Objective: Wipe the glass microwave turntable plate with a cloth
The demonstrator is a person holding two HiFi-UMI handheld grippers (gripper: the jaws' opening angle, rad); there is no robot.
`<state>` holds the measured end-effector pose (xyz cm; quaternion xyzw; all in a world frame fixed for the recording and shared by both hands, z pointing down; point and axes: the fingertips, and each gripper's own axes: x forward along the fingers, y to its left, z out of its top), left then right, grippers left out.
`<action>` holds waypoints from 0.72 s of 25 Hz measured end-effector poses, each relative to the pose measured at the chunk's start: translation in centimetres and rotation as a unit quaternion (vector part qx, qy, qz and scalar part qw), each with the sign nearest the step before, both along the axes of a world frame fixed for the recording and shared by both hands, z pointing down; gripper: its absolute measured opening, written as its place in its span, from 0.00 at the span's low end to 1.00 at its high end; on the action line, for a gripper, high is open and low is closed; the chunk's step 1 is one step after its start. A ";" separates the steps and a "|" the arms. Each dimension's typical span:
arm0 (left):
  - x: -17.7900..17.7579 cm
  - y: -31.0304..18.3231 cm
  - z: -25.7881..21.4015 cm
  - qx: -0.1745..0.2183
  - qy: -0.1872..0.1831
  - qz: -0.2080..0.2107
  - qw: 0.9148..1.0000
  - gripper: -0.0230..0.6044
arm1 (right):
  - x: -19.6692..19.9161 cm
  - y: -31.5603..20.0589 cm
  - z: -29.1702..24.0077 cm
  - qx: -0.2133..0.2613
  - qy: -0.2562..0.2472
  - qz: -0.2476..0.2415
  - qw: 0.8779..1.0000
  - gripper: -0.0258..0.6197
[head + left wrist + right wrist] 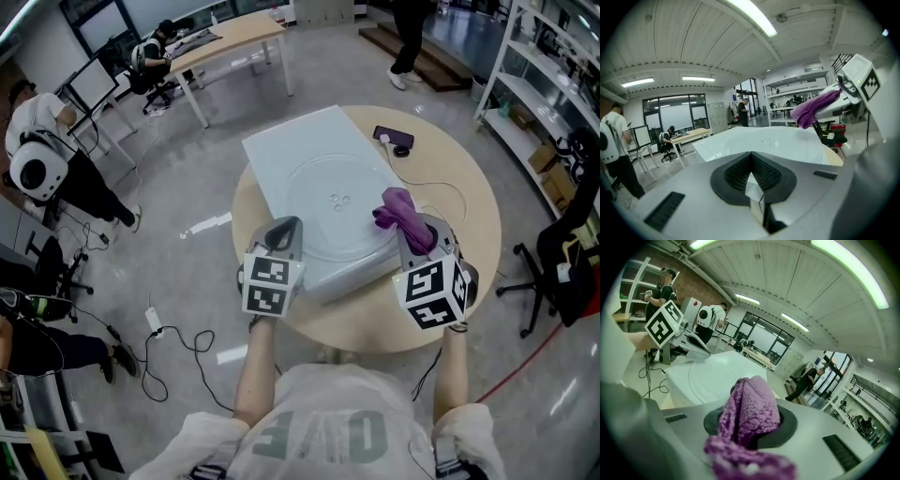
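a person is standing over a round wooden table (473,211), holding a two-jaw gripper in each hand. the glass turntable plate (328,192) is lying flat on a white slab (291,150) in the middle of the table. it is so clear that mainly its round rim and small centre bumps are showing.

the left gripper (284,232) is hovering at the slab's near edge with its jaws pressed together on nothing. its own view is showing the tips meeting, with the plate (783,140) just beyond.

the right gripper (419,234) is pinching a purple cloth (397,210), which is bunching up out of the jaws by the plate's right side. whether it is touching the glass is not clear. in that gripper's own view the cloth (751,411) is filling the gap between the jaws.

the plate is looking rigid, smooth, fairly heavy and breakable. it is likely to slide on the slab when pushed sideways, so steadying its near rim with the left gripper seems wise. the cloth is looking soft, light and nubbly. holding it by a bunched fold is leaving a loose pad free to press on the glass.
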<state>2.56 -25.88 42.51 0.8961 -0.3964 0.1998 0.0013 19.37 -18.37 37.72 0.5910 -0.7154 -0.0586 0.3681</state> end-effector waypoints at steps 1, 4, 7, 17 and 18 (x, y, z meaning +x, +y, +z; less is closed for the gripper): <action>0.0 0.1 -0.5 0.009 0.004 0.002 1.000 0.04 | -0.2 0.2 -0.5 0.007 -0.006 0.000 1.000 0.12; 0.3 0.7 -2.9 0.037 0.053 0.013 0.998 0.04 | -0.8 1.1 -1.5 0.024 -0.031 0.000 0.999 0.12; 0.9 1.7 -6.1 0.063 0.143 0.033 0.987 0.04 | -1.2 1.7 -2.0 0.038 -0.057 -0.006 0.998 0.12; 1.0 6.8 -11.7 0.146 0.248 0.035 0.957 0.04 | 0.4 4.1 -4.3 0.134 -0.236 0.008 0.962 0.12; 1.1 7.2 -11.8 0.148 0.253 0.033 0.955 0.04 | 0.5 4.5 -4.3 0.139 -0.257 0.004 0.956 0.12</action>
